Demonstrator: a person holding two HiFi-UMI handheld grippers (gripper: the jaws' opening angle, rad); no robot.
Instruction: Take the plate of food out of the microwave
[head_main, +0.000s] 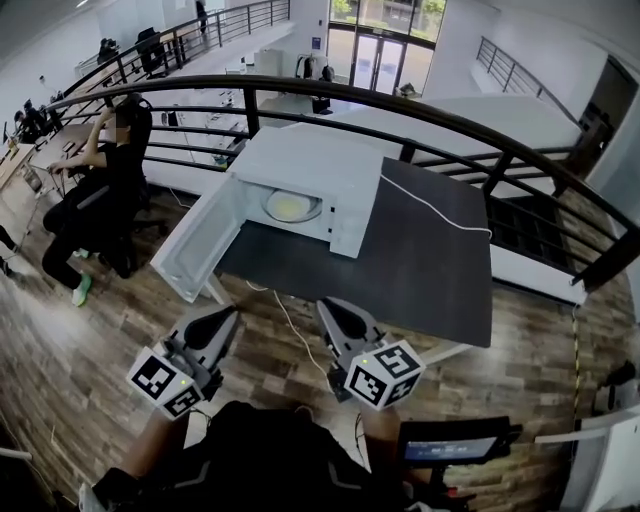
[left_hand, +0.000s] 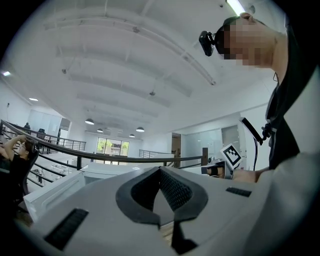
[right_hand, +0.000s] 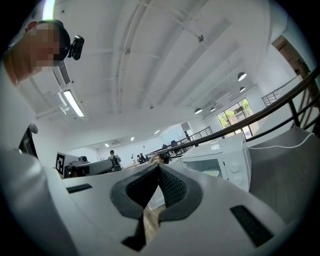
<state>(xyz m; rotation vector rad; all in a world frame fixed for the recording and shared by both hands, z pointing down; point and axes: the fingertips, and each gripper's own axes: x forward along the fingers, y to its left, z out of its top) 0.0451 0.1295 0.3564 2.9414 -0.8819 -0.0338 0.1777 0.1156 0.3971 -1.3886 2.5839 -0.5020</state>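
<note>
A white microwave (head_main: 300, 165) stands on a dark grey table (head_main: 420, 260), its door (head_main: 197, 248) swung open toward the front left. Inside lies a pale plate of food (head_main: 292, 206). Both grippers hang short of the table's near edge, pointing level at the microwave. My left gripper (head_main: 226, 318) is shut with nothing in it, below the open door. My right gripper (head_main: 326, 309) is shut and empty too, in front of the table's edge. In the right gripper view the microwave (right_hand: 215, 159) and plate (right_hand: 212, 173) lie beyond the closed right gripper (right_hand: 159, 167). The left gripper (left_hand: 160, 170) shows its pads together.
A black curved railing (head_main: 400, 105) runs behind the table. A white cable (head_main: 435, 210) trails across the tabletop. A person (head_main: 105, 190) sits on a chair at the left. A dark screen (head_main: 455, 440) is near my right side. The floor (head_main: 520, 340) is wood.
</note>
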